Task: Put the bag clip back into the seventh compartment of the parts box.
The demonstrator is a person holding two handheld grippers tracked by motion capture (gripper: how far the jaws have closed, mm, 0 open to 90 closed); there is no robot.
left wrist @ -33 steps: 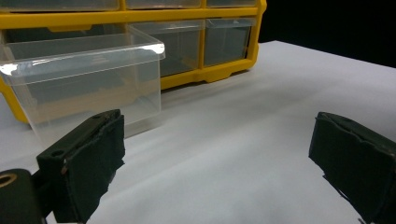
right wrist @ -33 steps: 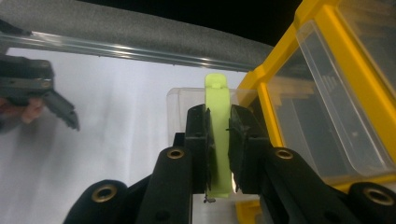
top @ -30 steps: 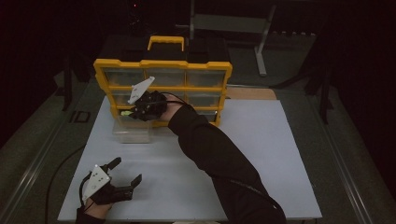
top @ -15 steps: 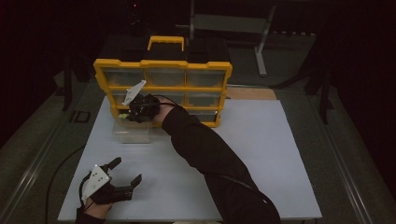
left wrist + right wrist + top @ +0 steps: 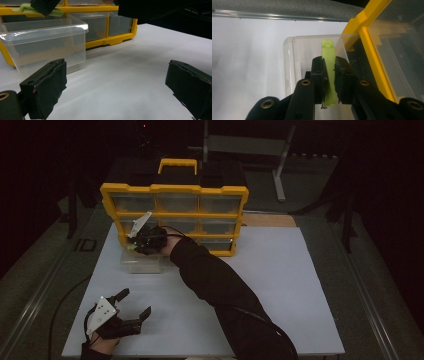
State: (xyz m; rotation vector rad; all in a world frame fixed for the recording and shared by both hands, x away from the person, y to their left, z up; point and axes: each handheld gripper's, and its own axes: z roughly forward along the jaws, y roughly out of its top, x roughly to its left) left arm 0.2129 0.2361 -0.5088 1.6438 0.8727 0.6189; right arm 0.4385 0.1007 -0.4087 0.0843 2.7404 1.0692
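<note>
two claws, right claw (image 5: 329,82) clamping green strip (image 5: 328,72) above clear bin (image 5: 141,263), left claw (image 5: 135,302) gaping

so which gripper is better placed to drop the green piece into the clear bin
Right. The right gripper is already shut on the green piece and hangs directly above the clear bin by the yellow organizer. The left gripper rests open near the table's front edge, holding nothing.

Three cameras on my bench

The high view looked forward and down over the whole bench (image 5: 300,285); my left camera sat low, facing the clear bin (image 5: 45,42) and yellow organizer (image 5: 110,40); my right peered close down into that same bin (image 5: 292,65).
</note>
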